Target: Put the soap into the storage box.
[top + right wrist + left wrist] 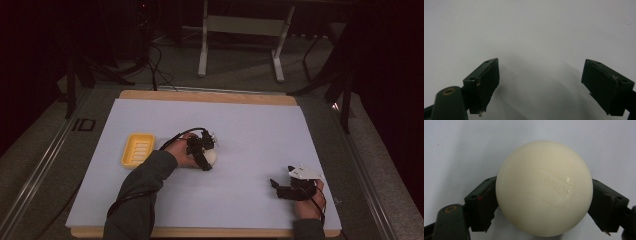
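Soap (pixel 543 188), a smooth cream oval with embossed lettering, sits pinched in the left gripper (pixel 544 202).

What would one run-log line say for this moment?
left gripper: jaws on soap | right gripper: open, idle | soap dish: empty

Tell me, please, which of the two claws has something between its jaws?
The left claw: its jaws sit against both sides of the round cream soap bar, right of the yellow soap dish. The right claw stands open over bare table.

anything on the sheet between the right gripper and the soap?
Nothing: in the high view the white sheet is bare between right gripper and soap.
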`<state>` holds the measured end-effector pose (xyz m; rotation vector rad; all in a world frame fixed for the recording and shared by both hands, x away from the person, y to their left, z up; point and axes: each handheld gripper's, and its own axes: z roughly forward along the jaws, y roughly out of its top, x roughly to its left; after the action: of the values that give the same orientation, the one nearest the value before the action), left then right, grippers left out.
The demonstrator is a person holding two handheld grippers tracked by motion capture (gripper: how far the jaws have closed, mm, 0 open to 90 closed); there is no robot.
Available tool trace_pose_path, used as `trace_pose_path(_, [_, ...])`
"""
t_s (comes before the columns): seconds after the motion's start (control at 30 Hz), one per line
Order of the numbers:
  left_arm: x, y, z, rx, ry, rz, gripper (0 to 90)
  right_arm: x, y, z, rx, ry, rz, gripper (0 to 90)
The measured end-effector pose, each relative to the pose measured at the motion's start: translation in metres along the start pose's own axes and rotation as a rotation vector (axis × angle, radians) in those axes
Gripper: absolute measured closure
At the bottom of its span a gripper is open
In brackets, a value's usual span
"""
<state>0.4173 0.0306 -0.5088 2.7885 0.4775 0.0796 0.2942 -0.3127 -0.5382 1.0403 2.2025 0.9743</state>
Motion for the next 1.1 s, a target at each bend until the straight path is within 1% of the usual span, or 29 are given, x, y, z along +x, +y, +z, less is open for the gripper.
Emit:
trace_pose_path(0.2, [0.001,0.003,0.000,0.023,-0.002,0.008,20.3,0.000,0.000,0.000,0.001,0.000,-0.001,14.7])
trace_pose_path(0.3, [0.000,0.007,0.000,0.047,-0.003,0.006,20.5,0.000,0.000,0.000,0.002,0.000,0.000,14.8])
trace_pose_path(0.4, [-0.001,0.010,0.001,0.057,-0.001,0.015,21.9,0.000,0.000,0.000,0.003,0.001,-0.001,14.8])
trace_pose_path(0.47, [0.000,0.011,0.001,0.060,-0.004,0.011,21.9,0.000,0.000,0.000,0.003,0.000,0.000,14.7])
trace_pose_path(0.53, [0.000,0.011,0.001,0.065,-0.004,0.016,22.5,0.000,0.000,0.000,0.002,0.001,0.000,14.7])
trace_pose_path(0.6, [0.000,0.012,0.001,0.069,-0.002,0.010,23.0,0.000,0.000,0.000,0.003,0.001,-0.002,14.7])
trace_pose_path(0.63, [0.000,0.014,0.001,0.083,-0.002,0.014,23.6,0.000,0.000,0.000,0.003,0.001,-0.003,14.7])
trace_pose_path(0.77, [-0.001,0.016,0.001,0.099,0.004,0.018,23.8,0.000,0.000,0.000,0.003,0.002,-0.002,14.7])
trace_pose_path(1.07, [-0.002,0.015,0.000,0.112,-0.005,0.023,24.1,0.000,0.000,0.000,0.002,0.003,-0.002,14.7])
trace_pose_path(1.1, [-0.003,0.014,-0.001,0.119,-0.005,0.027,24.1,0.000,0.000,0.000,0.003,0.003,-0.002,14.8])
